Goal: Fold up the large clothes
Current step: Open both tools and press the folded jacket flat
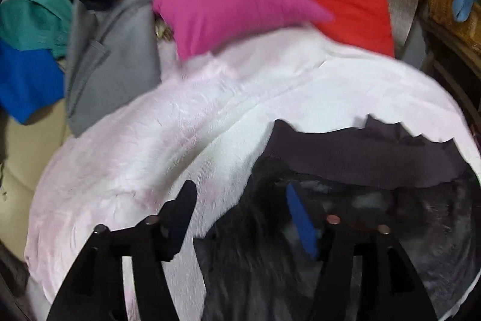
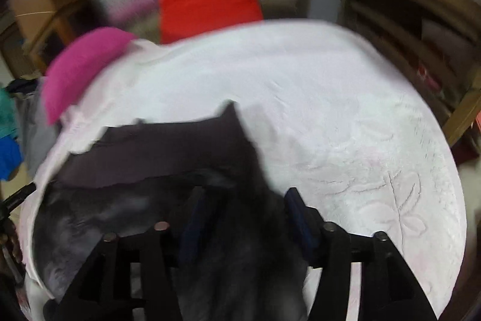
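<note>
Lying crosswise, dark garment (image 1: 360,152), waistband far.

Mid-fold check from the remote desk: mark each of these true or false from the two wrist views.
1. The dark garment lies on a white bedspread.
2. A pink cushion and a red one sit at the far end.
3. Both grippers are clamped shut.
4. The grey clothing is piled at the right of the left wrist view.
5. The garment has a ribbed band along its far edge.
1. True: the dark garment lies on the white bedspread.
2. True: pink cushion, red cushion.
3. False: the left gripper and right gripper both stand open, with dark fabric between the fingers.
4. False: the grey clothing is at the left.
5. True: the ribbed band runs along its far edge.
</note>
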Motion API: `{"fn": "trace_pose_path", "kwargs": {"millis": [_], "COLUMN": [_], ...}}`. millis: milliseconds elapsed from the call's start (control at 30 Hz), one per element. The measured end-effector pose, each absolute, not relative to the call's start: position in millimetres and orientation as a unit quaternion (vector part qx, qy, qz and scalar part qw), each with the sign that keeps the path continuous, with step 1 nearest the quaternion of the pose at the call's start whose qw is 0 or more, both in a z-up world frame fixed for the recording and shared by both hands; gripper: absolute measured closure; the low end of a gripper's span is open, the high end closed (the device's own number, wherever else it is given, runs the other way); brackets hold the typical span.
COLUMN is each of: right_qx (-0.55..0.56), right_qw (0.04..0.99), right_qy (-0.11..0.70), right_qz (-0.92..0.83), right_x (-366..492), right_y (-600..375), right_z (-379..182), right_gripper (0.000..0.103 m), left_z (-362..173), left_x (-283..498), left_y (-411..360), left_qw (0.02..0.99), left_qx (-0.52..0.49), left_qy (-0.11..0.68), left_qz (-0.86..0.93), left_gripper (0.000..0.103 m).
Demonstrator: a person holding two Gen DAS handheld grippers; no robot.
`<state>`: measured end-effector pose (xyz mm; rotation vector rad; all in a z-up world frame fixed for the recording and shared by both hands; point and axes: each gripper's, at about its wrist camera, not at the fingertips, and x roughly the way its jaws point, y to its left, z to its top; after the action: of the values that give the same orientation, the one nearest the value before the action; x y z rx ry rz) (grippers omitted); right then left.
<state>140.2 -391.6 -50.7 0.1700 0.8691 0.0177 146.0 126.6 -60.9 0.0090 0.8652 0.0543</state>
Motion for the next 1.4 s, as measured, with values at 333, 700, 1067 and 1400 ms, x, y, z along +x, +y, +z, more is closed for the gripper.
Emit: {"fn": "trace_pose_path", "kwargs": {"millis": [333,700,1067,1400], "right_qx": [0.028,0.017,0.013,0.043], "right_qw": [0.907,0.893,0.889,0.903], "right_qy": [0.416,0.449,0.457,0.426], "right_qz": [0.062,0.029,0.015,0.030], "right_x": [86.3,110.6,107.8,35.2], "right_y": [-291.9,-289.0,-291.1,-290.7], "right_z": [-80.4,-119.2,-119.3,-106.3], "right_gripper": [0.025,0.014,0.007,0.007], "left_z": [-89.4,-116.4,-123.7,-111.6], "left_x": [61.1,71.3,79.8,26.2], "left_y": [53.3,35.0,38.1,52.1], "left_qw": [0.903,0.893,0.889,0.905], "left_qx": [0.022,0.028,0.026,0.028], "left_qy": [0.427,0.447,0.456,0.423], "left_qz": [-0.038,-0.041,-0.039,-0.027], "left_gripper": [0.036,0.027,0.017,0.017]}}
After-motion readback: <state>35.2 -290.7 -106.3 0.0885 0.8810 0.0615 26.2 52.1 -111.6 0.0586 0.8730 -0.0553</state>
